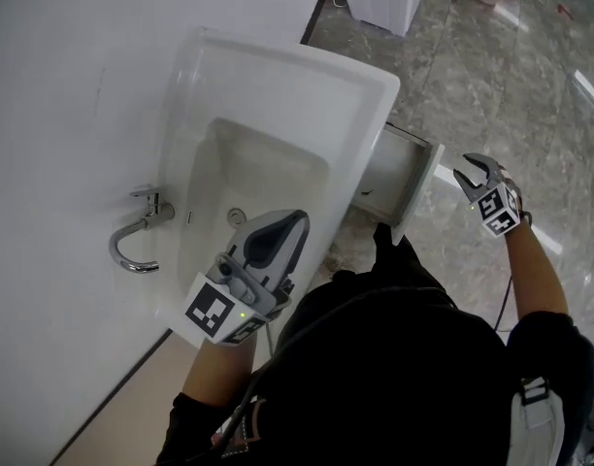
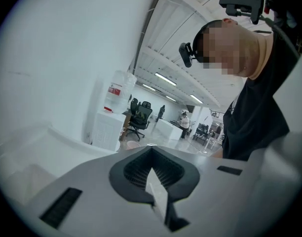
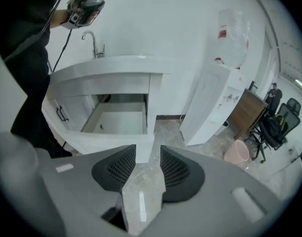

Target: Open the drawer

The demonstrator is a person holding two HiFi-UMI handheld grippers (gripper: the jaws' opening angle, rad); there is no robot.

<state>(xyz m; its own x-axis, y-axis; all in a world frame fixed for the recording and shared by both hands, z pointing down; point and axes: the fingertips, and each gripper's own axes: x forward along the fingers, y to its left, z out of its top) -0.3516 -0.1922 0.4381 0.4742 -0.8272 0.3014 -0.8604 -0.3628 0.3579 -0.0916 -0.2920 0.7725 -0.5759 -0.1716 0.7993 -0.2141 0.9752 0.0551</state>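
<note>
Plainly, right gripper (image 3: 147, 154) jaws stand apart, empty; left gripper (image 2: 151, 151) jaws together, empty.

The white drawer (image 1: 402, 178) stands pulled far out and level, its front near the right claw (image 1: 475, 176), not touching it.

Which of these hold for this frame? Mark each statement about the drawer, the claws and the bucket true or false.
1. The drawer under the sink is pulled out. True.
2. The right claw grips the drawer front. False: its jaws stand apart and empty, clear of the drawer.
3. The left claw is shut with nothing in it. True.
4. The pink bucket sits in the sink. False: it stands on the floor.
</note>
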